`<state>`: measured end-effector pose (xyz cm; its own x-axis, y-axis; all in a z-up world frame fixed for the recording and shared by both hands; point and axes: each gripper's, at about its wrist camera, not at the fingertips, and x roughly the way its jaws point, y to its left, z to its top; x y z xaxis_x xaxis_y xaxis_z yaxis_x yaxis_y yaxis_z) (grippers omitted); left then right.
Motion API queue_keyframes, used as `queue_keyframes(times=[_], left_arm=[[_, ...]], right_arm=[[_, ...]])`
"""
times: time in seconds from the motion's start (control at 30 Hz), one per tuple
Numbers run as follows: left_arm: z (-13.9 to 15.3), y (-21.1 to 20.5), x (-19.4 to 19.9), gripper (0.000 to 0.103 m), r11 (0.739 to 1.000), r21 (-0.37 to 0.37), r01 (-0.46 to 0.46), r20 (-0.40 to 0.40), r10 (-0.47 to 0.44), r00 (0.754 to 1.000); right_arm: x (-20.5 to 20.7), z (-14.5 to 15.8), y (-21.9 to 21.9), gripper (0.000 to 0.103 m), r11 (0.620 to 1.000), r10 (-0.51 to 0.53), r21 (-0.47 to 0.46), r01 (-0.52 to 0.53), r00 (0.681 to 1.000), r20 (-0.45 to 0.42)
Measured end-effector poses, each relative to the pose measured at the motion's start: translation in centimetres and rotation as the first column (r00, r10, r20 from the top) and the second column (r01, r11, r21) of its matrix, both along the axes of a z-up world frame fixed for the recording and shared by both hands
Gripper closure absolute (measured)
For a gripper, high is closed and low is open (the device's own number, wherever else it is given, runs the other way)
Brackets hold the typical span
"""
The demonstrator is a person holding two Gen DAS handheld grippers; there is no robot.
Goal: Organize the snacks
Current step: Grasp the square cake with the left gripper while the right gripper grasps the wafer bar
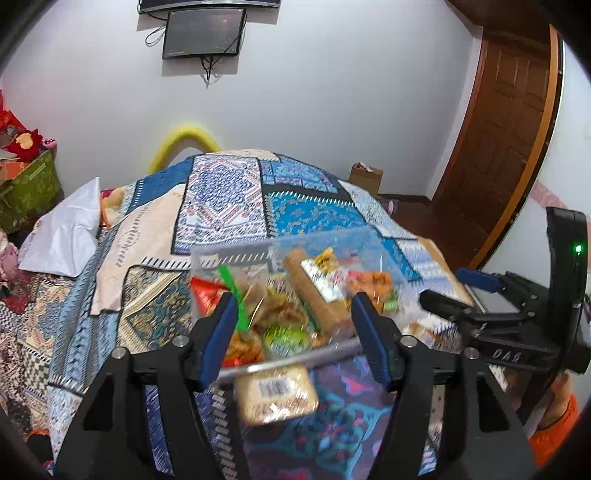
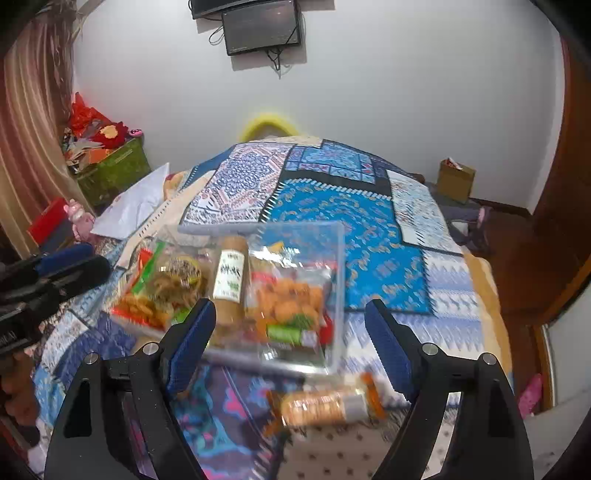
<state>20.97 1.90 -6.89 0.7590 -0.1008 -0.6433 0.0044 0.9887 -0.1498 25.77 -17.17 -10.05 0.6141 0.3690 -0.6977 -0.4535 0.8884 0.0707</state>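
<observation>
In the left wrist view, the left tool is hanging with its blue-padded fingers apart and gripping nothing; between and beyond them a clear plastic bin is sitting on the patchwork bedspread, holding mixed snacks, among them a tan cylindrical packet lying lengthwise; a pale wrapped snack with a barcode is lying on the bedspread just in front of the bin's near rim, outside it; the right tool is showing at the right edge, its fingers pointing toward the bin, and whether they are apart cannot be told here; a dark monitor is hanging on the white wall. In the right wrist view, the right tool is holding its fingers wide apart, empty; the bin is lying ahead, the cylindrical packet resting among orange snack bags; a roll of round biscuits is lying on the bedspread near the bin's front edge, between the fingers and outside the bin; the left tool is reaching in from the left.
</observation>
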Motion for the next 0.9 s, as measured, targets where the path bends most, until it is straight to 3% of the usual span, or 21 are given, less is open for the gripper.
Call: queue_keyframes(times=[0.27,0.53,0.9], left_arm=[[-4.5,0.7,-2.3,0.033,0.999,0.03,-0.013,-0.107,0.017,0.994],[-9.7,0.3,-1.8,0.033,1.0,0.004,-0.009,-0.233,0.01,0.972],[-11.6,-0.8,1.0,0.025,0.999,0.016,-0.028,-0.257,0.031,0.966]], right_arm=[[-1.8,-3.0,-2.2,0.018,0.999,-0.03,-0.047,0.028,0.998,-0.057],[-1.7,-7.5,-4.1,0.018,0.999,-0.047,0.006,0.049,0.974,-0.22],[0.8,-9.6,-1.9,0.018,0.994,-0.083,0.039,0.099,0.951,-0.296]])
